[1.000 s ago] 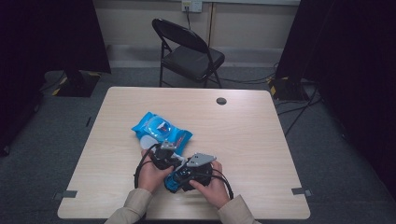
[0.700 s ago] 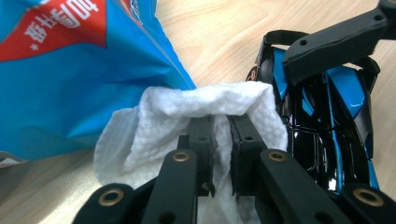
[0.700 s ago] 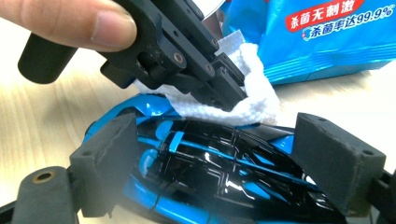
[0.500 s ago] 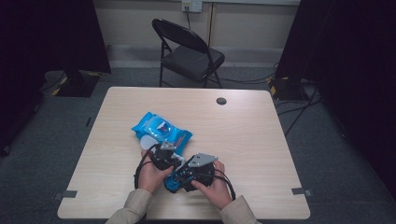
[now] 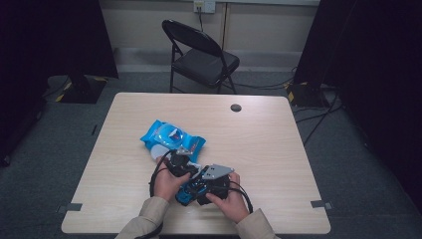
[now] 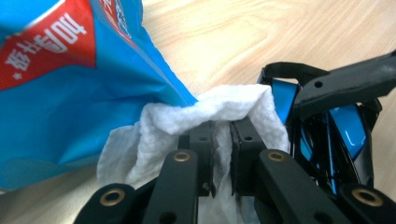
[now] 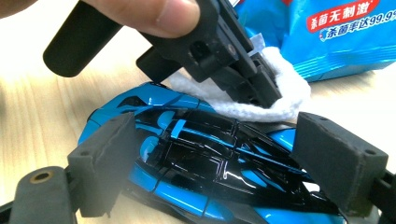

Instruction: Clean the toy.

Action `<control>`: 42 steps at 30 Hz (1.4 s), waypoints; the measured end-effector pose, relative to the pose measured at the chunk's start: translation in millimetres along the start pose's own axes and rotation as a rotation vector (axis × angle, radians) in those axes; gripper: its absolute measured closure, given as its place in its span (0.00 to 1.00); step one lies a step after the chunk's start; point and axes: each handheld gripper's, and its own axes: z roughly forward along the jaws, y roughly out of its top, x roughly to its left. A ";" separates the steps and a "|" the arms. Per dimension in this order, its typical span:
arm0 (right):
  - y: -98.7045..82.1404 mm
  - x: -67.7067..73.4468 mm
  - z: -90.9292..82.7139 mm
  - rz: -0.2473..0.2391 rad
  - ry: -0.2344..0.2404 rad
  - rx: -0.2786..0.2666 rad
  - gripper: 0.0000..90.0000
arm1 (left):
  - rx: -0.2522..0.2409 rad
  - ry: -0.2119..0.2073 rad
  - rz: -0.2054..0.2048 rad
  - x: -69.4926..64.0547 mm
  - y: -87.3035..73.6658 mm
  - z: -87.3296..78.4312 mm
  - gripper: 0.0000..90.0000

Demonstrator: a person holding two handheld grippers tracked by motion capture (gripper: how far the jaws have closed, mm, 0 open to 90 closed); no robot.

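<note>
Lying flat, toy car (image 7: 210,168), long axis spanning right gripper's (image 7: 224,158) jaws

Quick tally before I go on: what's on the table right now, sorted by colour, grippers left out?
Blue: 2 – the blue plastic wet-wipe packet and the glossy blue and black toy car.
White: 1 – the white wipe pinched in the left gripper, resting against the car.
Black: 1 – the small round black cap set in the light wooden table.
Total: 4
</note>
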 end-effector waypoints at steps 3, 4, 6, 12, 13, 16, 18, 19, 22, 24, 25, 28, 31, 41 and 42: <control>-0.8 -0.2 -0.2 -0.004 0.003 -0.005 0.15 | -0.007 0.007 0.004 -0.6 -0.2 1.9 0.91; -1.0 -0.2 -0.2 -0.005 0.003 -0.006 0.15 | -0.008 0.007 0.003 -0.4 -0.5 1.8 0.91; -1.2 -0.4 -0.2 -0.008 0.006 -0.007 0.15 | -0.014 0.005 0.000 0.1 -1.4 1.7 0.91; -1.7 -0.3 -0.2 -0.014 0.011 -0.010 0.15 | -0.007 0.014 0.024 -2.5 -1.8 -4.1 0.91; -2.2 -0.2 -0.3 -0.016 0.011 -0.014 0.15 | -0.006 0.020 0.029 -3.3 -2.7 -6.0 0.91; -2.9 0.0 -0.4 -0.020 0.015 -0.017 0.16 | 0.000 0.021 0.046 -3.1 -4.9 -15.7 0.91; -2.8 0.0 -0.3 -0.020 0.015 -0.017 0.16 | -0.016 0.009 0.048 -3.5 -6.2 -23.6 0.91; -2.7 0.0 -0.2 -0.019 0.014 -0.018 0.15 | -0.020 0.005 0.050 -4.3 -6.6 -28.1 0.91; -3.3 -0.2 -0.3 -0.019 0.014 -0.023 0.15 | -0.030 -0.022 0.068 -8.4 -8.2 -40.6 0.91; -3.3 0.0 -0.3 -0.021 0.013 -0.022 0.15 | -0.035 -0.036 0.090 -12.6 -9.5 -47.7 0.91; -2.9 -0.2 -0.3 -0.021 0.014 -0.021 0.15 | -0.042 -0.049 0.086 -15.7 -10.5 -49.7 0.91; -1.8 -2.7 -0.7 -0.017 0.019 -0.010 0.15 | -0.033 -0.055 0.114 -23.8 -13.6 -52.5 0.90; -1.3 -3.8 -2.8 -0.012 0.026 -0.007 0.17 | -0.019 -0.059 0.117 -25.9 -16.6 -51.1 0.89; 4.1 1.8 -8.5 -0.041 0.076 -0.012 0.37 | -0.020 -0.085 0.110 -26.1 -20.5 -49.8 0.86; 4.6 1.8 -9.0 -0.051 0.072 -0.012 0.45 | -0.023 -0.087 0.109 -26.6 -20.3 -50.0 0.86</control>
